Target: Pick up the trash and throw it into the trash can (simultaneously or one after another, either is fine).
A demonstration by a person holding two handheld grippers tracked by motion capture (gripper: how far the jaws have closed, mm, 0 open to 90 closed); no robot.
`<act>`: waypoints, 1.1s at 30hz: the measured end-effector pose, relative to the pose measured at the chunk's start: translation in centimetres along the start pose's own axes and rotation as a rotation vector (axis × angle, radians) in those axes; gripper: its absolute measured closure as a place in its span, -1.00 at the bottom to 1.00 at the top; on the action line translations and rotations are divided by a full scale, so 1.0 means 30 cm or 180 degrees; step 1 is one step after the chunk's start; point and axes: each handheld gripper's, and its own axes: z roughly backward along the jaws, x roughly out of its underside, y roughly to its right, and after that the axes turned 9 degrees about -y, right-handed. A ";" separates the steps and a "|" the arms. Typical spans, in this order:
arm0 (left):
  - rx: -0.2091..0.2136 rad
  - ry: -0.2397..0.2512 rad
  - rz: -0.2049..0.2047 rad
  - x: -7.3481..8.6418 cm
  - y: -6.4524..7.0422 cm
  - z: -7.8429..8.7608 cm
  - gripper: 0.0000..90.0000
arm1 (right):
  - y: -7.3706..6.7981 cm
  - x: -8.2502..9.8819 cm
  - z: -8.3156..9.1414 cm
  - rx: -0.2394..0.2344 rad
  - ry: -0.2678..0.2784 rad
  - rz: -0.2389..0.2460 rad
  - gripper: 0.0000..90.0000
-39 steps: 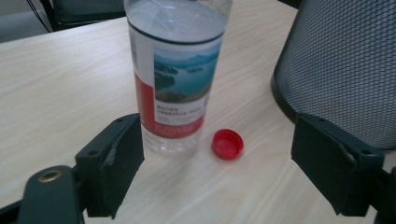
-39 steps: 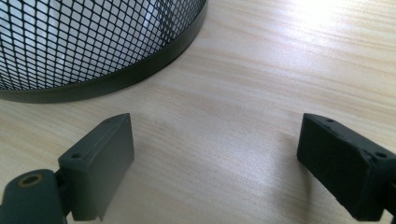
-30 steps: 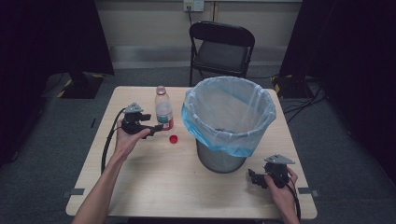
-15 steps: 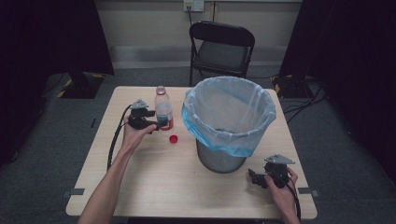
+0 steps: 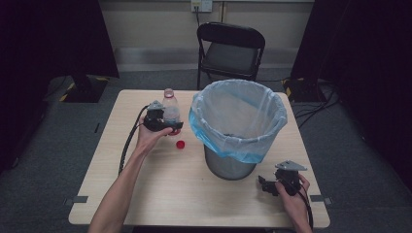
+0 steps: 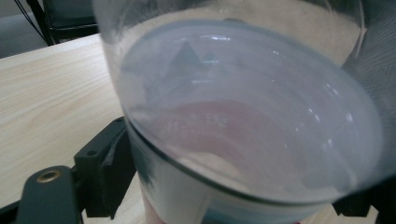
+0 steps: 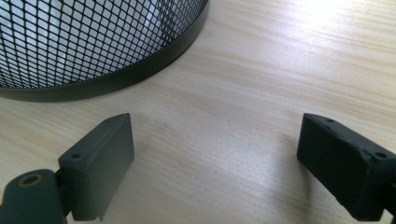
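A clear plastic bottle [image 5: 170, 108] with a red-and-white label stands uncapped on the table, left of the bin. My left gripper [image 5: 171, 126] reaches in from the left with the bottle's lower body between its jaws. In the left gripper view the bottle [image 6: 243, 116] fills the gap and the left pad [image 6: 109, 161] lies against its wall; the jaws have just been closing on it. A red cap [image 5: 180, 144] lies on the table just in front of the bottle. My right gripper [image 5: 265, 185] rests near the table's front right, open [image 7: 215, 158] over bare wood.
A black mesh waste bin [image 5: 228, 162] lined with a blue-white bag [image 5: 238, 121] stands at mid table; its base [image 7: 93, 42] is just ahead of the right gripper. A black folding chair [image 5: 231, 48] stands beyond the light wooden table [image 5: 194, 199].
My left hand has moved right and slightly down, bringing its jaws from beside the bottle to around its lower body. The right hand has stayed still.
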 end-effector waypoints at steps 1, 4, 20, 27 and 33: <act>-0.0010 -0.0003 0.0026 0.001 0.000 -0.007 -0.56 | 0.000 0.000 0.000 0.0000 0.0001 0.0000 -0.77; -0.0027 -0.0009 0.0026 0.002 -0.003 -0.014 -0.47 | 0.000 0.000 0.000 0.0000 0.0000 0.0001 -0.77; 0.0066 0.0090 0.0068 -0.010 0.009 0.020 -0.36 | 0.001 0.000 0.000 -0.0005 0.0000 0.0007 -0.77; 0.0117 0.0257 0.0144 0.004 0.025 0.063 -0.36 | 0.001 0.000 0.000 -0.0006 -0.0001 0.0007 -0.77; 0.0173 0.0287 0.0109 -0.007 0.047 0.098 -0.36 | 0.001 0.000 0.000 -0.0006 -0.0001 0.0007 -0.77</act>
